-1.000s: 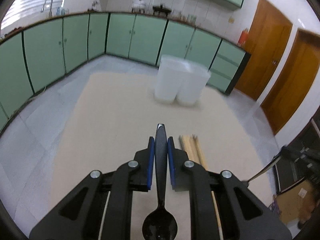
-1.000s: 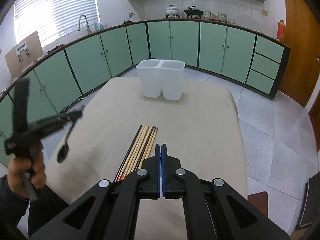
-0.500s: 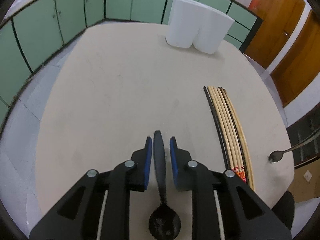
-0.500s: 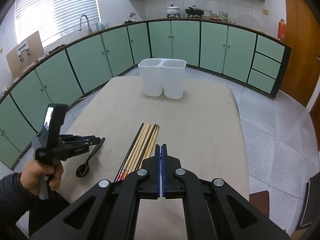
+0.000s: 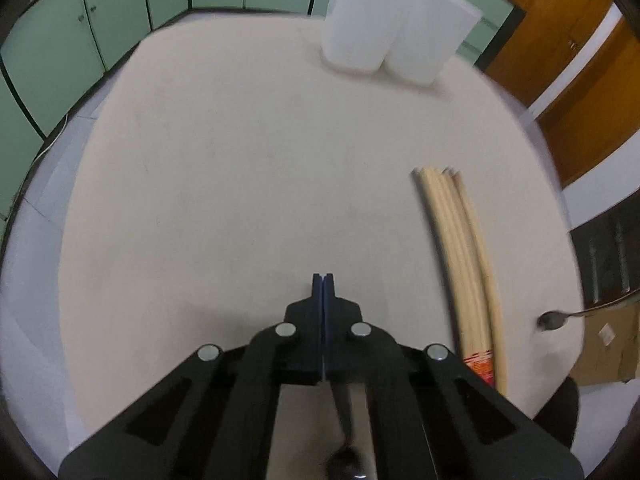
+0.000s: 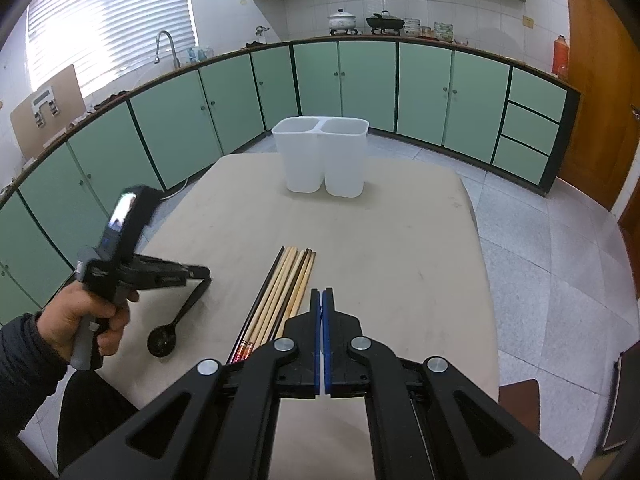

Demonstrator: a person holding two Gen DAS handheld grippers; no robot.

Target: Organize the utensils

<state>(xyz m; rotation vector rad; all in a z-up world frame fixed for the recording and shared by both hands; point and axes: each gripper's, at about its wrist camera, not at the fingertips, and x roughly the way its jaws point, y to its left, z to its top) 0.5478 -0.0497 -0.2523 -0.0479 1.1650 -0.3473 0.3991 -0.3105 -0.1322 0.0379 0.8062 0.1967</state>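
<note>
A white two-compartment container (image 6: 322, 160) stands upright at the far end of the bench (image 6: 400, 260), both compartments open at the top. Nearer the person than the container, a bundle of chopsticks (image 6: 280, 300) lies flat on the bench, its tips pointing roughly toward the container; most are pale wood and a few are dark. Left of the chopsticks and well short of the container lies a black spoon (image 6: 162, 342). Its bowl rests on the bench and its handle slants up toward the tip of the left gripper (image 5: 322, 280); whether handle and tip touch cannot be told. That gripper's jaws have just been closing and are now clenched pad to pad with nothing between them, and a hand (image 6: 80, 320) in a dark sleeve holds it by the grip. The right gripper (image 6: 322, 294) hangs over the near ends of the chopsticks, aimed toward the container, its jaws likewise clenched on nothing. In the left wrist view a metal spoon (image 5: 554, 320) shows at the bench's edge beyond the chopsticks; what carries it cannot be told.
</note>
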